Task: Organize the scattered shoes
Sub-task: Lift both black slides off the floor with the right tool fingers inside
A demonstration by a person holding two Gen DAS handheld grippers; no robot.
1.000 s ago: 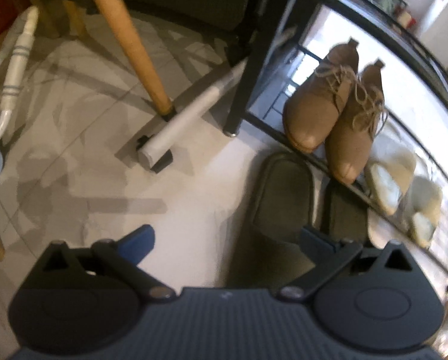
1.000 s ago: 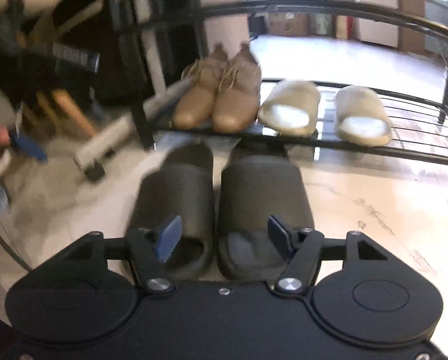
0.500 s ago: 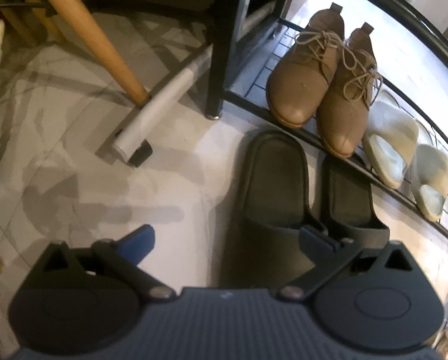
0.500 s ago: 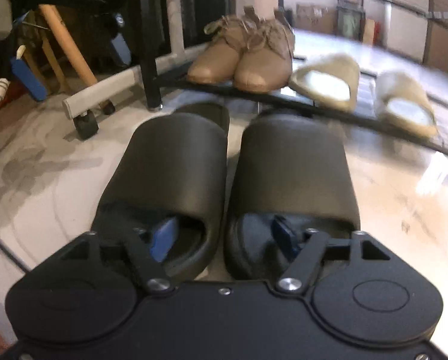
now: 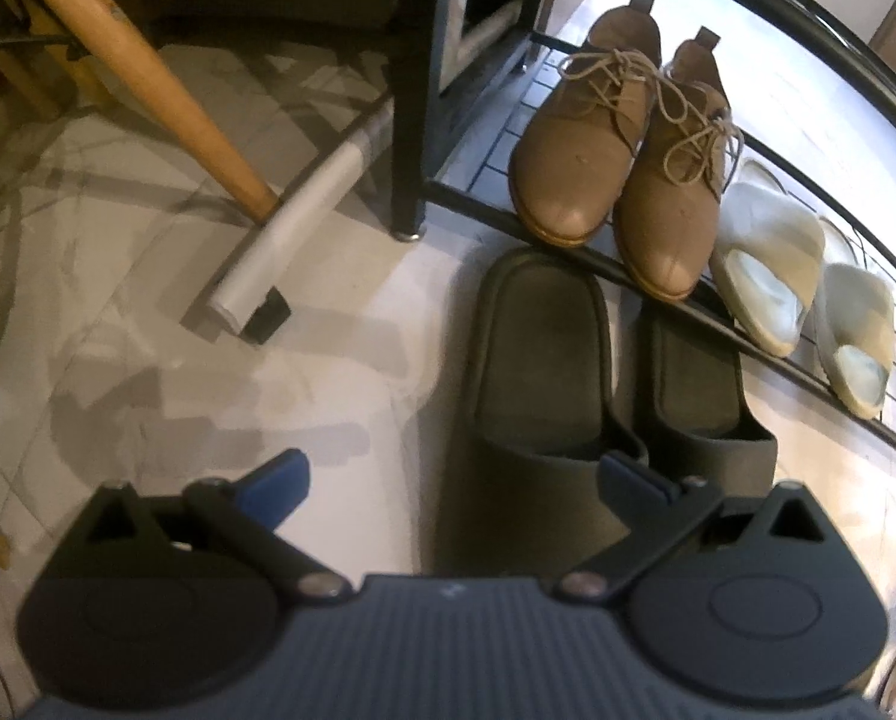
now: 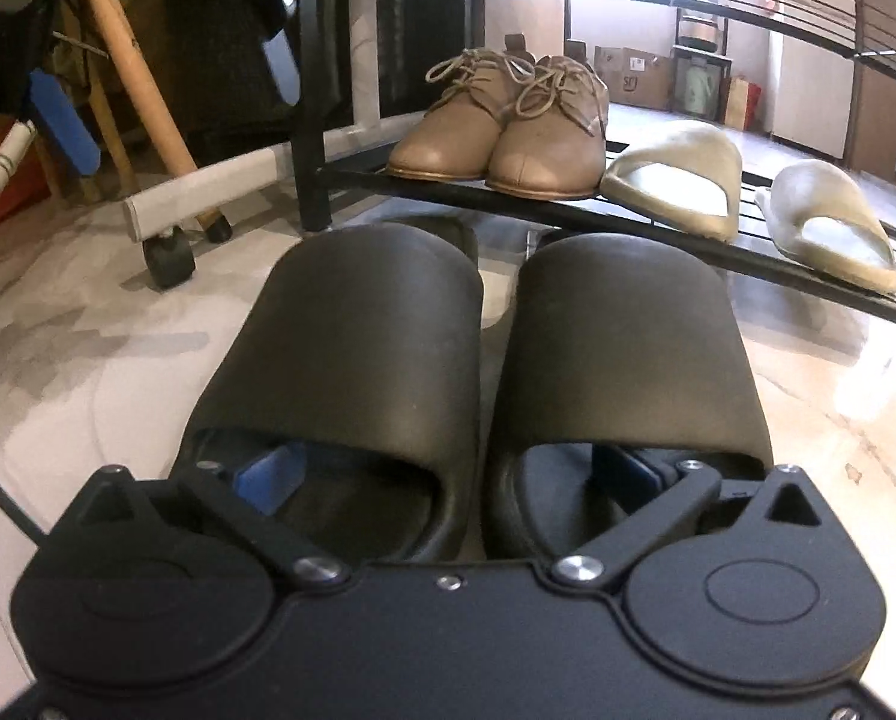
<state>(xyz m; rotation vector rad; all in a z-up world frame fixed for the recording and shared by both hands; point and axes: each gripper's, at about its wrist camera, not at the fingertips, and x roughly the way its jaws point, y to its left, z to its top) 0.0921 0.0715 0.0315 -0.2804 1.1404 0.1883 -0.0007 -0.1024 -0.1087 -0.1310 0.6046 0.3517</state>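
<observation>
I see two matte black slides at six o'clock, plain, no pattern. At twelve, tan lace-up shoes with beige laces on my black rack. At two, cream mules. My right gripper has blue pads. The floor is white-grey marbled.

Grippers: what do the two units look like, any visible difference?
Both share a build: two round black housings, black linkage arms with silver pivot screws, blue finger pads. The left gripper has a ribbed dark grey centre plate; the right gripper has a smooth black one with small screws.
</observation>
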